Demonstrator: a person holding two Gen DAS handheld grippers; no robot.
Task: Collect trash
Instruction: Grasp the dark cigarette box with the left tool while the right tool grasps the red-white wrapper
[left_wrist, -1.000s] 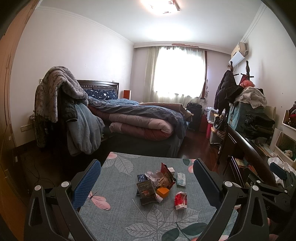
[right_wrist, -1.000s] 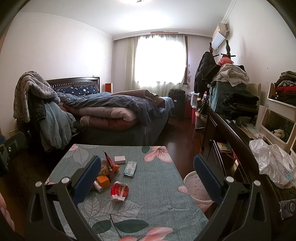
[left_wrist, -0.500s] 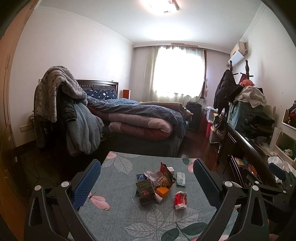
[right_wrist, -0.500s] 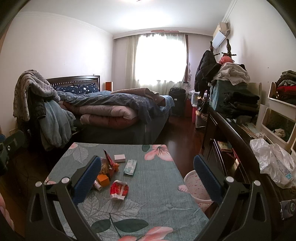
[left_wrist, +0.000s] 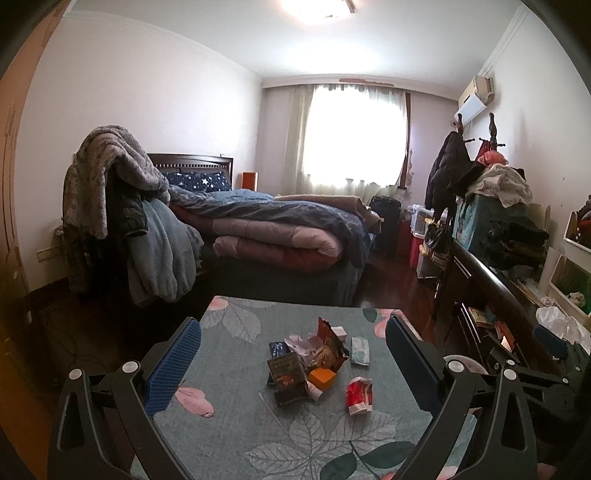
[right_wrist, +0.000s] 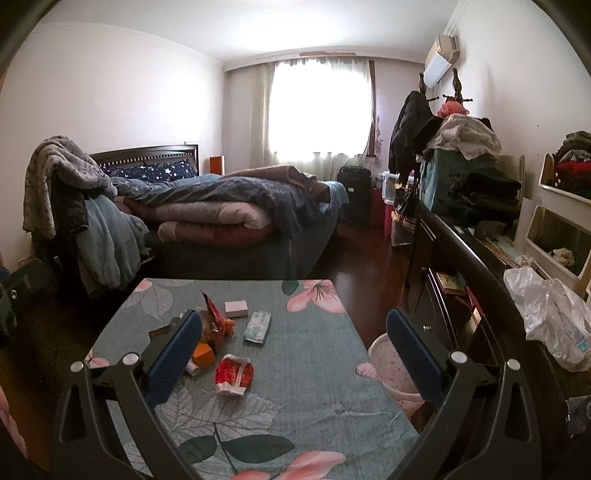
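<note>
Near the table (left_wrist: 229, 424) centre, wrappers cluster; a red wrapper (right_wrist: 234, 373) lies apart. Left gripper (left_wrist: 291, 363) and right gripper (right_wrist: 295, 354) hover, jaws apart, empty.

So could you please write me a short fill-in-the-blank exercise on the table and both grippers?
1. Both the left gripper and the right gripper are ____.
2. The little box in the trash pile is coloured ____.
3. The pink bin stands off the table's ____ edge.

Missing: open; orange; right

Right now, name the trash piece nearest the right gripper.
The crumpled red-and-white wrapper: it lies alone at the pile's near edge, closer than the orange box.
</note>
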